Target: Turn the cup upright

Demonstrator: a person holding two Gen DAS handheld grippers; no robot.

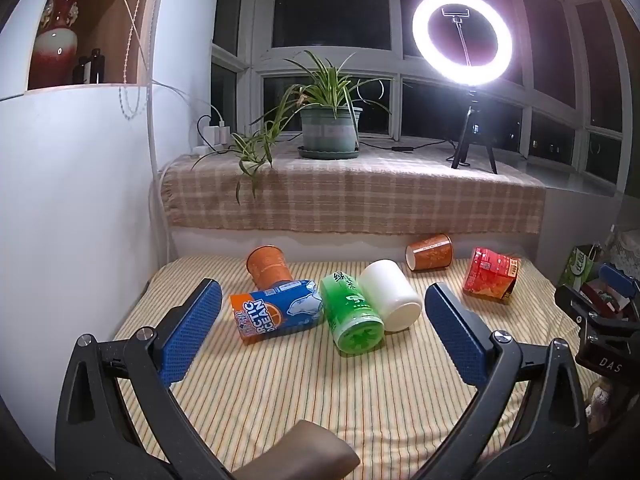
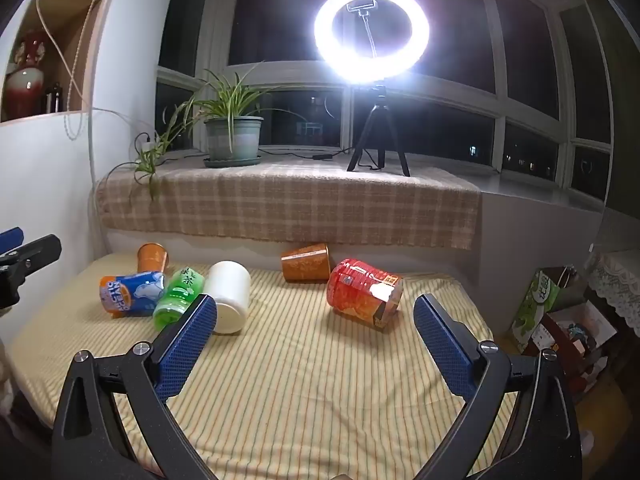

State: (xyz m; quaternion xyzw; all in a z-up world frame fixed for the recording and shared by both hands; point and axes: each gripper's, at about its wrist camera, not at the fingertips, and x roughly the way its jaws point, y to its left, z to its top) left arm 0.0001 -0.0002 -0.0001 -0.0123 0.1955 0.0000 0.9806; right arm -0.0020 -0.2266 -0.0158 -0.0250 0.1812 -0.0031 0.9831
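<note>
Several cups lie on their sides on the striped cloth: a blue and orange Arctic Ocean cup, a green cup, a white cup, two orange paper cups and a red cup. My left gripper is open and empty, in front of the blue, green and white cups. My right gripper is open and empty, in front of the red cup and beside the white cup. The right gripper also shows at the left wrist view's right edge.
A raised ledge with a checked cloth runs along the back, holding a potted plant and a ring light on a tripod. A white wall stands left. Boxes and clutter sit off the right edge.
</note>
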